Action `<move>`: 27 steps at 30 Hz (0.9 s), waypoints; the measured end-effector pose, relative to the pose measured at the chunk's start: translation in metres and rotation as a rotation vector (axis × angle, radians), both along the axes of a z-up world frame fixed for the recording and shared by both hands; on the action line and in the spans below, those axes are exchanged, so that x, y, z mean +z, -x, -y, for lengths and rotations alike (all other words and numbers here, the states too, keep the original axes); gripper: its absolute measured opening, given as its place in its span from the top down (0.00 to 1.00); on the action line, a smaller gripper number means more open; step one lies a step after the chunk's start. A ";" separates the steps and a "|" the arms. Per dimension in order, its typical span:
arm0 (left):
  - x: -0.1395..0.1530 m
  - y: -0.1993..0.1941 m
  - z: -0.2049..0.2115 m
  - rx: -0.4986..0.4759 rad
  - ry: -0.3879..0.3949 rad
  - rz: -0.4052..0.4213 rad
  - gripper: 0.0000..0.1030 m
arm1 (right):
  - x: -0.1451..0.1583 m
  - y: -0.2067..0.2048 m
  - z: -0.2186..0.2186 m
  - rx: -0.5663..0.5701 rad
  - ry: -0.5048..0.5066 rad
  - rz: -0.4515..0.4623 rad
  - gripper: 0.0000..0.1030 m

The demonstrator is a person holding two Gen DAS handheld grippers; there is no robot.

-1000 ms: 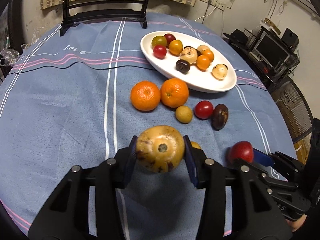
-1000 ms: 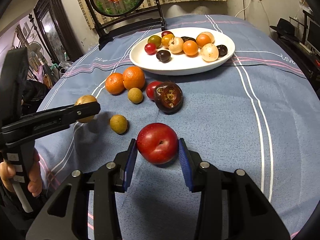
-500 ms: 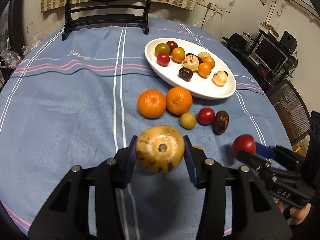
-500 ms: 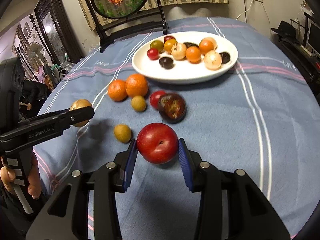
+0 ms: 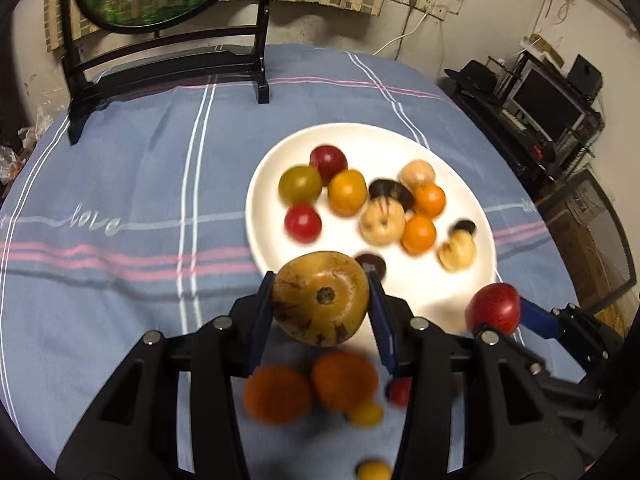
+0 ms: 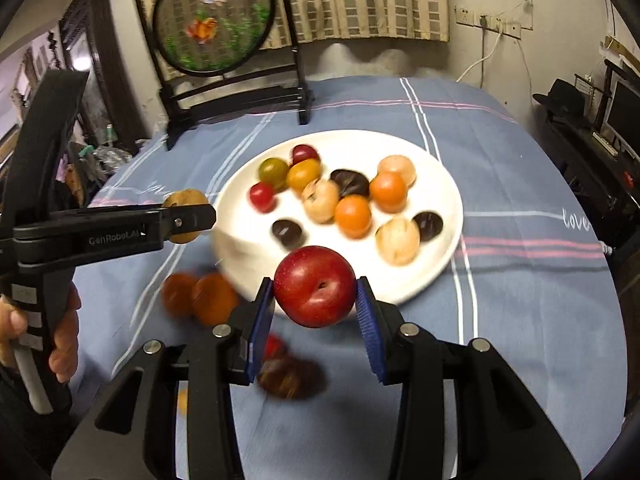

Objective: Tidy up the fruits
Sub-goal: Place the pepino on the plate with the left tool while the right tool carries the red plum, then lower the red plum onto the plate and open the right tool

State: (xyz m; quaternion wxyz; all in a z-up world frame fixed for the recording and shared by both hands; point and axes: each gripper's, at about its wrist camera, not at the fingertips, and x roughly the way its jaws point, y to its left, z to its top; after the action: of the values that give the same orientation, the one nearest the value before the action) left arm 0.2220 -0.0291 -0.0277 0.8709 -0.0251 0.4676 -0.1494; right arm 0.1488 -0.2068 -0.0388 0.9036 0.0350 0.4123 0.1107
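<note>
On white plate point(image 6: 448, 216): small red, orange, dark, pale fruits.

Blue tablecloth point(image 5: 120, 168) over the round table, with white double stripes, pink stripes and the white word "love" point(image 5: 94, 222). At the far edge, a black wooden stand point(image 6: 236, 100) holding a round screen point(image 6: 214, 20) with an orange fish and green plants. Behind it, a beige checked curtain point(image 6: 360, 0) on the wall. White wall sockets point(image 6: 494, 24) with a white cable point(image 6: 482, 58) hanging down. To the right, a dark shelf with a monitor point(image 5: 548, 106) and a small black speaker point(image 5: 584, 76). Black hat point(image 6: 564, 98) on dark furniture. Black mesh chair back point(image 5: 596, 236) beside the table. Tall dark-framed mirror point(image 6: 90, 68) at the left, clutter below it.
</note>
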 end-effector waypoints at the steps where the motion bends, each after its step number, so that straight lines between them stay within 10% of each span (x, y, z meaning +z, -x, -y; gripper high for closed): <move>1: -0.001 -0.008 0.004 0.000 -0.003 -0.003 0.56 | -0.005 -0.011 -0.001 -0.002 0.011 -0.015 0.60; 13: -0.016 -0.032 0.018 -0.001 0.013 -0.027 0.54 | -0.026 -0.049 -0.012 -0.011 0.071 -0.040 0.58; 27: 0.039 0.068 -0.007 0.027 -0.021 0.143 0.11 | 0.011 0.043 -0.003 -0.017 0.064 0.057 0.39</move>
State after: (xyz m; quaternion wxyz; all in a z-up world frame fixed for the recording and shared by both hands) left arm 0.1544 -0.0222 0.0114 0.9041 -0.0115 0.4055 -0.1340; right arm 0.1059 -0.2034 -0.0274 0.9165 0.0065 0.3895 0.0909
